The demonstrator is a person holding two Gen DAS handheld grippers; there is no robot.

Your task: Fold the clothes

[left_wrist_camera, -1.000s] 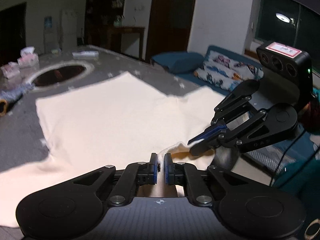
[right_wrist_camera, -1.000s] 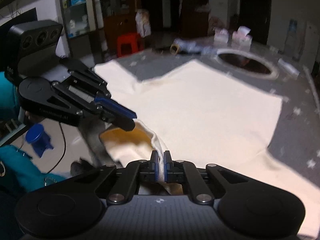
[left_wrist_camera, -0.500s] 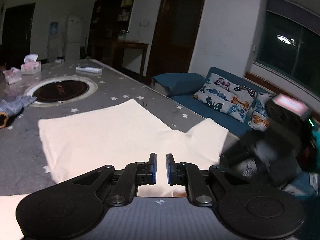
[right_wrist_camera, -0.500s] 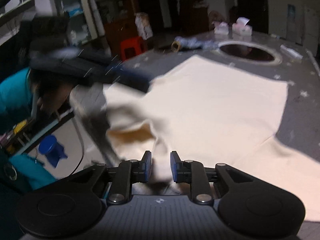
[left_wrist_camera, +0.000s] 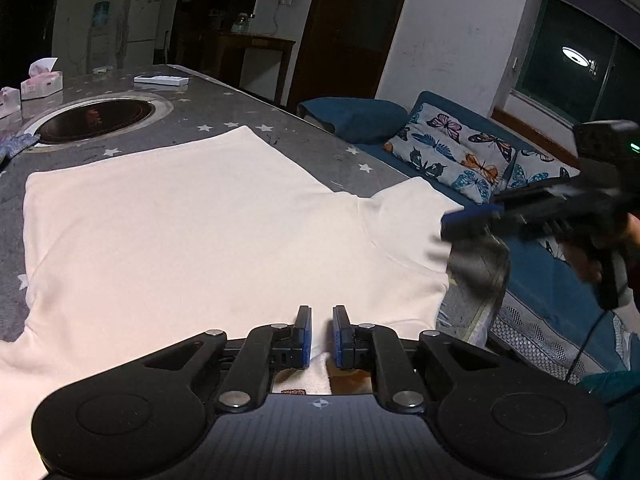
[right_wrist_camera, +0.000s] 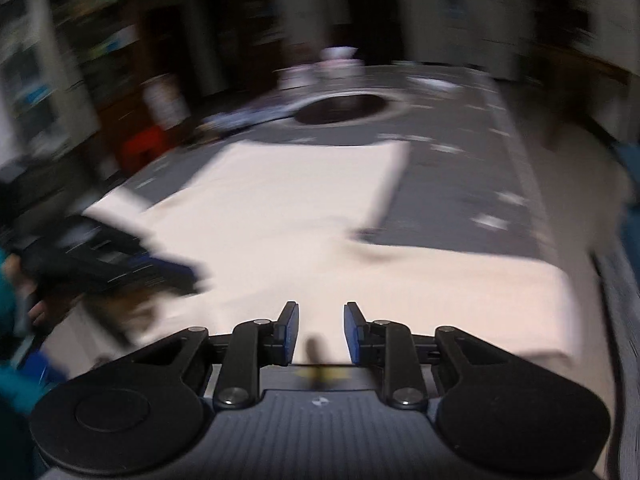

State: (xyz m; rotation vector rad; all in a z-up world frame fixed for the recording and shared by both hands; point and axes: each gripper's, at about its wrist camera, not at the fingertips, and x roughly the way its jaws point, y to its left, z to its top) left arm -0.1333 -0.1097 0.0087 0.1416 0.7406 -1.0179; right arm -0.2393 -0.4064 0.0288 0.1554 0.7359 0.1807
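A cream T-shirt [left_wrist_camera: 192,224] lies spread flat on the grey star-patterned table [left_wrist_camera: 224,100], collar end toward me, one sleeve [left_wrist_camera: 408,216] reaching the table's right edge. My left gripper [left_wrist_camera: 321,336] is open a little and empty above the collar edge. My right gripper [right_wrist_camera: 321,332] is open and empty over the shirt [right_wrist_camera: 280,216]; its view is motion-blurred. It also shows in the left wrist view [left_wrist_camera: 472,220], blurred, beside the right sleeve. The left gripper shows blurred in the right wrist view [right_wrist_camera: 176,276].
A round recessed burner [left_wrist_camera: 94,118] sits in the table beyond the shirt. Tissue boxes [left_wrist_camera: 42,82] and a white remote [left_wrist_camera: 160,79] lie at the far end. A blue sofa with butterfly cushions [left_wrist_camera: 472,160] stands right of the table.
Both grippers were shut on the shirt's collar edge a second ago; both have opened and let it go. The right gripper has swung off toward the right sleeve, fast.
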